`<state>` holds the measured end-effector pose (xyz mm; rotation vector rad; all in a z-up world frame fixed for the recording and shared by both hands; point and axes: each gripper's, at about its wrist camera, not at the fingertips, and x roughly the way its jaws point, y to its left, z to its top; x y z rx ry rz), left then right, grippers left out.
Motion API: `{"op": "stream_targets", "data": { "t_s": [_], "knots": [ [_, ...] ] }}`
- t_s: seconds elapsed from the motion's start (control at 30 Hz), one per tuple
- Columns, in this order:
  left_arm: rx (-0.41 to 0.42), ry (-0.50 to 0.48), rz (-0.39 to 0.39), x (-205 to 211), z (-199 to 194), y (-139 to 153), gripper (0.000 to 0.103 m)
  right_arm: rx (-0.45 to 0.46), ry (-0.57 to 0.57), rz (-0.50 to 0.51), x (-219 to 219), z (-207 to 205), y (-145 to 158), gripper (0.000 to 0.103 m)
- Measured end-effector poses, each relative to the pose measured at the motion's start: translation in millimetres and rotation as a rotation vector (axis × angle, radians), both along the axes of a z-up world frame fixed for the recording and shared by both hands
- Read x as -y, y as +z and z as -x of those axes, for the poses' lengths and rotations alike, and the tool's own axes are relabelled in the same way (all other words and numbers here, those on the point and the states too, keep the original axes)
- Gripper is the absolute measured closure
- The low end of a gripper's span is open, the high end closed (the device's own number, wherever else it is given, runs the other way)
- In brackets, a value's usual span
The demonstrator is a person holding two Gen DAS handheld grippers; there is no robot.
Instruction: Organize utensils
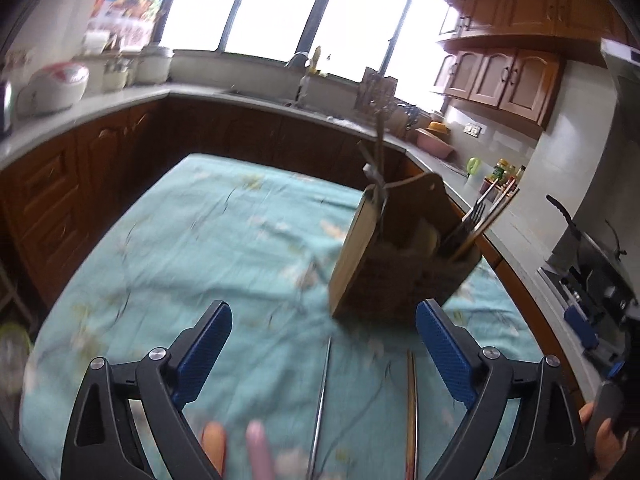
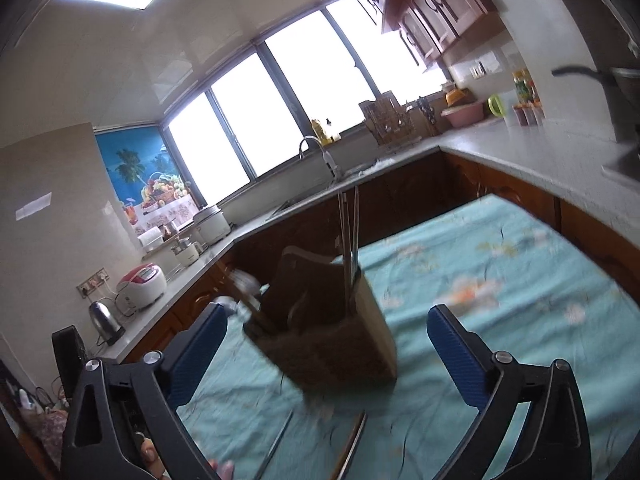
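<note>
On the teal tablecloth your wooden holder already has several utensils standing in it, yet a metal chopstick and a wooden one lie loose before it, with your left gripper and right gripper both spread wide and empty.

1 wooden holder, 2 loose utensils on 1 teal cloth.

Both grippers look alike — the left gripper and right gripper have black, angular plastic linkage arms with triangular cut-outs, round silver screws at the pivots, and jaws faced with blue, finely ribbed pads.
</note>
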<state>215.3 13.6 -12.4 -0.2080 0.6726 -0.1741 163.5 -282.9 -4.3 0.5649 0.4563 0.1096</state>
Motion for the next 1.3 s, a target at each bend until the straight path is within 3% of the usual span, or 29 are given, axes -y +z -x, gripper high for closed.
{"op": "stream_targets", "data": {
  "t_s": [0.23,0.4,0.73,1.03,1.2,1.3],
  "knots": [
    [-0.035,0.052,0.014,-20.3,57.1,12.0,0.009,-0.025,0.017,-0.036,-5.6,47.3,-6.6,0.001],
    [-0.038,0.050,-0.025,-21.7,94.0,20.7,0.009,-0.036,0.036,-0.031,-15.5,75.1,-8.8,0.001],
    [0.058,0.022,-0.181,-0.6,160.3,42.4,0.005,-0.029,0.031,0.108,-36.8,111.6,0.1,0.000],
    [0.176,0.032,-0.265,6.5,202.9,67.8,0.001,0.088,-0.004,0.285,-53.4,140.6,43.1,0.000],
    [0.199,0.037,-0.307,11.0,210.3,59.1,0.001,0.110,-0.015,0.389,-64.1,145.2,53.0,0.000],
    [0.194,0.043,-0.316,11.3,205.0,48.4,0.001,0.093,-0.016,0.350,-61.1,142.5,40.9,0.000]
  ]
}}
